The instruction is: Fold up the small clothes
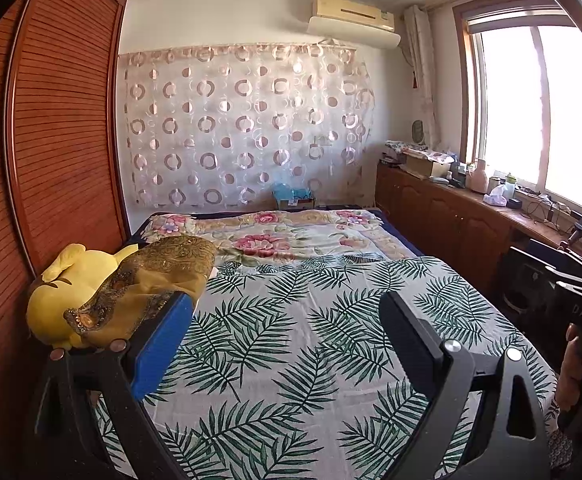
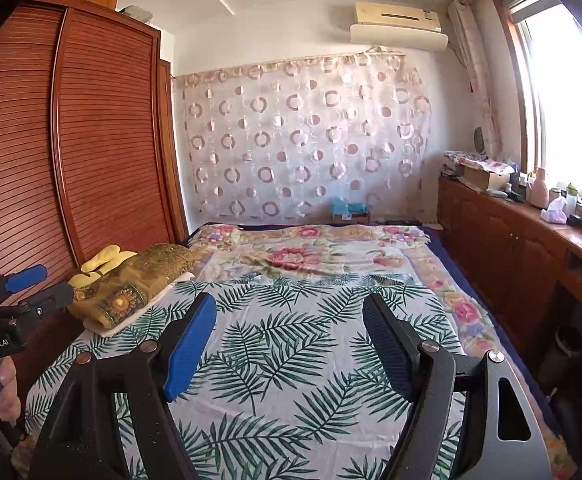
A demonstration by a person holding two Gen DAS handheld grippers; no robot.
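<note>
Both grippers hover above the bed, clear of its surface. The left gripper [image 1: 287, 312] stands with its 2 fingers spread wide and nothing between them; the right gripper [image 2: 289, 312] is likewise spread wide and holds nothing. Beneath and ahead of both lies the palm-leaf sheet [image 1: 291, 340], flat and spread, and beyond it the floral blanket [image 1: 291, 236] reaches toward the far wall. The only cloth item near the grippers is a golden-brown embroidered cloth [image 1: 151, 280], ahead and to the left of the left gripper, draped over a yellow plush toy [image 1: 63, 292] at the bed's left edge; whether it is a garment cannot be told. From the right wrist view the same cloth [image 2: 139, 280] sits well to the left of the right gripper, just beyond the left gripper's fingertips. A slatted wooden wardrobe [image 1: 59, 128] stands left of the bed.
</note>
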